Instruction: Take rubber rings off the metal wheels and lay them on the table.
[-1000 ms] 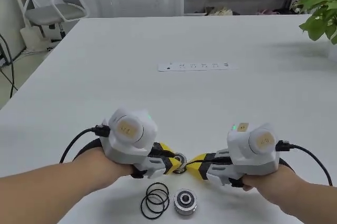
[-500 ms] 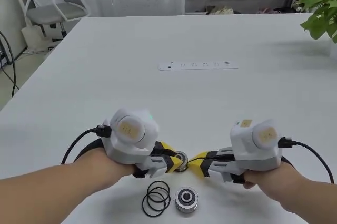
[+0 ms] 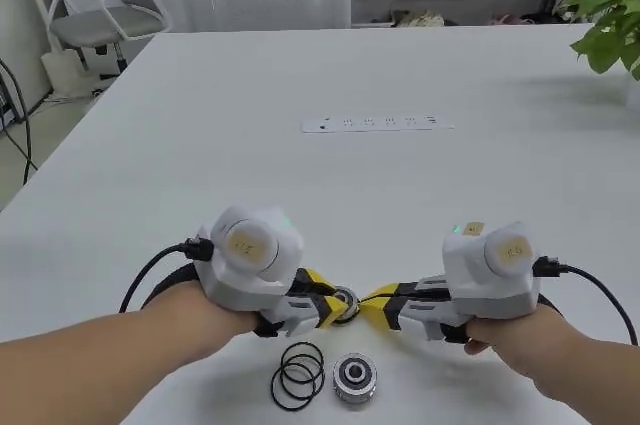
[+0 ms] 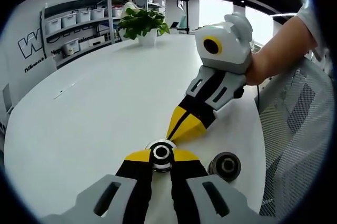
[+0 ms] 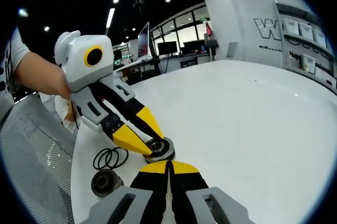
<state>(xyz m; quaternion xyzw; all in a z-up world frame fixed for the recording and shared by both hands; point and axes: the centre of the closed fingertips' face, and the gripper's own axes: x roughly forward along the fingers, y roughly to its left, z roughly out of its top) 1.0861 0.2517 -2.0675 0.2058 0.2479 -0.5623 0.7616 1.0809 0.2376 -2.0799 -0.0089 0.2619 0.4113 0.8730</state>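
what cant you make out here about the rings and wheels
Ring on the held wheel: the left claw covers much of its rim in both gripper views; too small in the head view.
Whether the right claw, jaws together, pinches a ring: too thin to tell in any view.
Count of loose rings: they overlap in the head view.
Ring on the spare wheel: too small to tell, head view.

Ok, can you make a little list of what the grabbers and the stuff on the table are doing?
left gripper: shut on a metal wheel, held just above the table
right gripper: jaws together, tips at that wheel's edge
rubber rings: black, overlapping, lying loose on the table
second metal wheel: on the table beside the rings
power strip: white, farther back
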